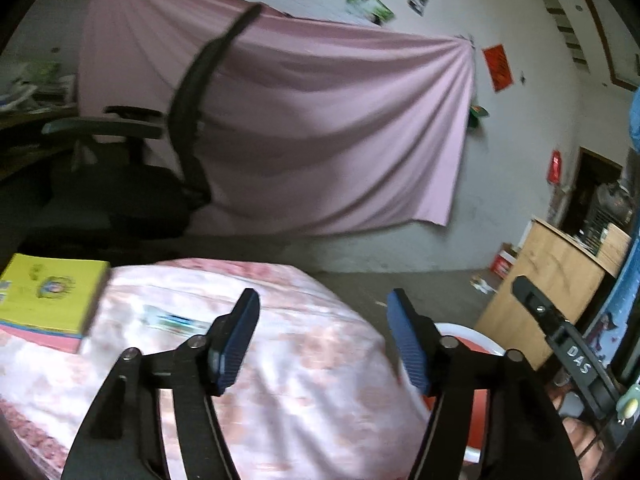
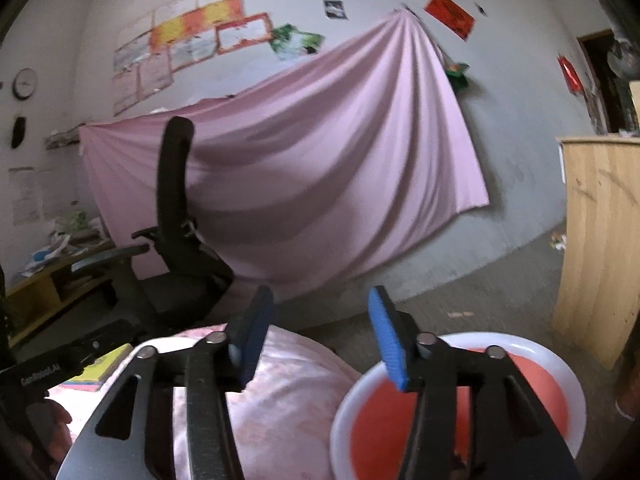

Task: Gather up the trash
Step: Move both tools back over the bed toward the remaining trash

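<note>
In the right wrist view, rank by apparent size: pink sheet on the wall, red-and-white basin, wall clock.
1. pink sheet, largest.
2. red-and-white basin, though nearness to the camera inflates it.
3. wall clock, smallest.

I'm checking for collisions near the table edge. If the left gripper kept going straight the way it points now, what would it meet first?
Probably nothing nearby: the open left gripper points past the floral cloth's edge, over bare floor toward the pink sheet on the wall, though depth is unclear.
</note>
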Tool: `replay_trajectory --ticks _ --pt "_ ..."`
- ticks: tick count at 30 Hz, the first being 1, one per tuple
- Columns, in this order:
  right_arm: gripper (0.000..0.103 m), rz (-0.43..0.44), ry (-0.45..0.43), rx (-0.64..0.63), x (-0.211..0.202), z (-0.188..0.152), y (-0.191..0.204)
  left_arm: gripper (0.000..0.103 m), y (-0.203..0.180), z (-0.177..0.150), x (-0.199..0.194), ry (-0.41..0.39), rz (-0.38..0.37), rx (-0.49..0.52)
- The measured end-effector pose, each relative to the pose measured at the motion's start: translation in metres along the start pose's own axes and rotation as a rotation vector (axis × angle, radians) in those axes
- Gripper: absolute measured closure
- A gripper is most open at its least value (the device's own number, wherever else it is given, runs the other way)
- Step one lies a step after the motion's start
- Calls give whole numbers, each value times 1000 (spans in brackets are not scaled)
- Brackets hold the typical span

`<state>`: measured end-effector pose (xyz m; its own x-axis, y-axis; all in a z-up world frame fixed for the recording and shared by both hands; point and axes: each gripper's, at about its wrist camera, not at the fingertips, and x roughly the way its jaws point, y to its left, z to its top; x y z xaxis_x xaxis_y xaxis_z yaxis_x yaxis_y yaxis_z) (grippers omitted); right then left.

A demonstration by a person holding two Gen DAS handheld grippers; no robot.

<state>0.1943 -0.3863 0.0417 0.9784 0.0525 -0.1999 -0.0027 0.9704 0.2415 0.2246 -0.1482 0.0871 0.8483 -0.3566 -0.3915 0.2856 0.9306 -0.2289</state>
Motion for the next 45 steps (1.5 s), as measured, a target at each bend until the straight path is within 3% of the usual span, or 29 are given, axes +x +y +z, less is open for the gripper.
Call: replay_trajectory --ticks 1,2,3,4,10,20,29,37,44,45 --pt "49 10 -11 -5 0 0 6 34 7 0 -5 -12 14 -6" --pt "40 18 -21 -12 0 0 13 23 17 1 -10 -28 24 -16" --pt "25 28 -28 -16 0 -1 18 9 25 0 -15 -46 26 -27" --pt "19 37 -37 -21 1 -2 24 2 32 1 -19 -64 33 -41" --pt "0 90 -70 -62 3 -9 61 1 67 1 -41 -132 113 -46" --pt "0 160 -129 -156 0 -23 114 1 107 -12 -64 -202 229 -18" --pt "0 194 -69 -253 17 -39 146 1 139 -25 -67 -213 299 -23" --pt "1 255 163 -328 56 -56 171 1 165 -26 -55 -119 346 -22" --pt "23 306 398 -399 89 -75 195 2 188 -26 -34 7 371 -65" --pt "30 321 443 -398 94 -79 197 2 190 -26 -30 27 370 -62"
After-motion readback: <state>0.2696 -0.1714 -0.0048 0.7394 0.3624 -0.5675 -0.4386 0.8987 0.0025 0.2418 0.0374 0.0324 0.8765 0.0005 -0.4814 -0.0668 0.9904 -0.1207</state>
